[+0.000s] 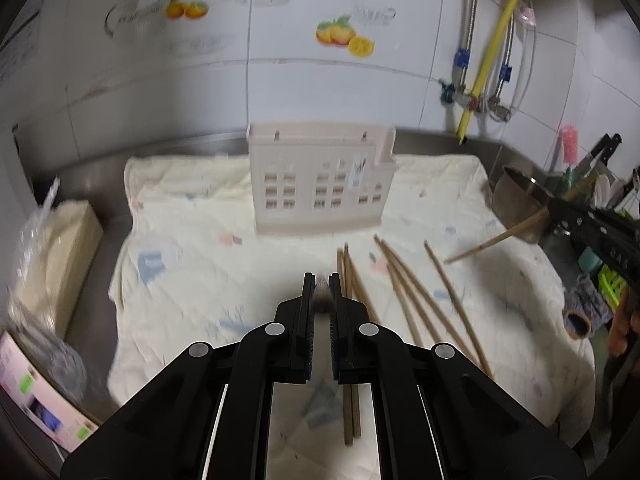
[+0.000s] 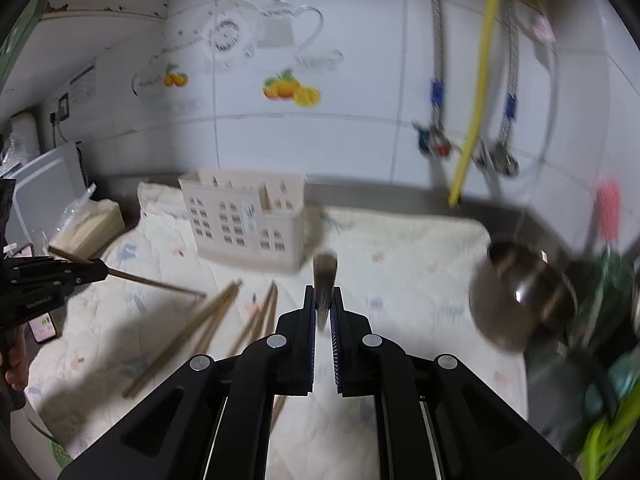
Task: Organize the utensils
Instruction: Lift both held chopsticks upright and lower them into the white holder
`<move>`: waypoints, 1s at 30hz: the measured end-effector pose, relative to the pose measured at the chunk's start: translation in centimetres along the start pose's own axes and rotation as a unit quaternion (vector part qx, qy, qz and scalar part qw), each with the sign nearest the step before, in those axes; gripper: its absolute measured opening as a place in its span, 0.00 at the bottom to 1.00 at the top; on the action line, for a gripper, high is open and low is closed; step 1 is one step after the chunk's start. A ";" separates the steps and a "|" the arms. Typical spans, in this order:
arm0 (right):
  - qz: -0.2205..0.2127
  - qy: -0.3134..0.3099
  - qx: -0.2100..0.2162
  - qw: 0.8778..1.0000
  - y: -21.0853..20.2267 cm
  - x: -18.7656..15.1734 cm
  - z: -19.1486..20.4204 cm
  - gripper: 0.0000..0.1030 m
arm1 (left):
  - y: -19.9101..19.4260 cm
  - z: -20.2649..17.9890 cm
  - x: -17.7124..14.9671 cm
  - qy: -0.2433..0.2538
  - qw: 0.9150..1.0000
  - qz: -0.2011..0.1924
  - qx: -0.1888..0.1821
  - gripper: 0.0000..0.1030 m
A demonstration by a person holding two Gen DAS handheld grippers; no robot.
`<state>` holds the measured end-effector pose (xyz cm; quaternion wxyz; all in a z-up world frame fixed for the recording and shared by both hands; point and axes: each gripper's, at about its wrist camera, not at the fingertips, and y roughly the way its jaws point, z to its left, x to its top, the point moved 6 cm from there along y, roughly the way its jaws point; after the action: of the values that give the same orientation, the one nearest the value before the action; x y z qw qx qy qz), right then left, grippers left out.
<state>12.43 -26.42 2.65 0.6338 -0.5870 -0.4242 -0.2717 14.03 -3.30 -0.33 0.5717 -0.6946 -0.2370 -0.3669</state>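
A beige utensil holder [image 1: 320, 180] with window-shaped holes stands on the pale cloth [image 1: 200, 256] near the back wall; it also shows in the right wrist view [image 2: 244, 224]. Several brown chopsticks [image 1: 416, 304] lie loose on the cloth [image 2: 400, 248], seen too in the right wrist view [image 2: 208, 320]. My left gripper [image 1: 321, 280] is shut on a chopstick [image 1: 322, 296] seen end-on, above the cloth. My right gripper [image 2: 324, 292] is shut on a chopstick [image 2: 325, 280], also end-on. Each gripper shows in the other's view, holding its chopstick in the air [image 1: 496, 238] [image 2: 156, 282].
A steel bowl [image 2: 520, 300] sits at the cloth's right edge, next to a crowded rack with a pink brush [image 1: 568, 148]. Pipes and a yellow hose [image 1: 488, 60] hang on the tiled wall. A wrapped beige packet [image 1: 60, 248] and a pink box [image 1: 36, 396] lie left.
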 end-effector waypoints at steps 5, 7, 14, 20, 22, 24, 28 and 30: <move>-0.008 -0.024 0.030 0.999 0.1 5.6 0.3 0.07 | -0.9 -0.7 4.2 0.017 1.000 -0.022 -0.007 0.05; -0.008 -0.029 0.048 0.998 0.1 7.8 0.5 0.07 | -1.4 -0.9 5.6 0.022 0.999 -0.030 -0.008 0.05; -0.014 -0.044 0.078 0.996 1.2 13.8 1.9 0.07 | -4.3 -1.0 12.7 0.036 0.995 -0.088 0.000 0.05; -0.013 -0.040 0.084 0.996 3.9 16.5 2.7 0.07 | -4.7 0.0 18.4 0.037 0.990 -0.131 0.025 0.05; -0.005 -0.041 0.082 0.996 5.2 16.8 2.9 0.07 | -3.6 0.6 19.6 0.040 0.989 -0.135 0.049 0.05; 0.009 -0.040 0.081 0.996 6.7 16.8 3.0 0.07 | -2.2 1.2 20.1 0.034 0.990 -0.128 0.054 0.05; 0.030 -0.038 0.082 0.995 9.3 16.1 3.0 0.07 | 1.2 2.9 20.2 0.010 0.993 -0.106 0.052 0.05; 0.040 -0.039 0.083 0.995 10.4 15.6 3.2 0.07 | 2.8 3.5 19.6 -0.001 0.995 -0.091 0.050 0.05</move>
<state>28.13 -19.20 10.52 0.6740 -0.5588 -0.4456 -0.1867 29.09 -2.32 13.00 0.5697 -0.6411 -0.3174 -0.4046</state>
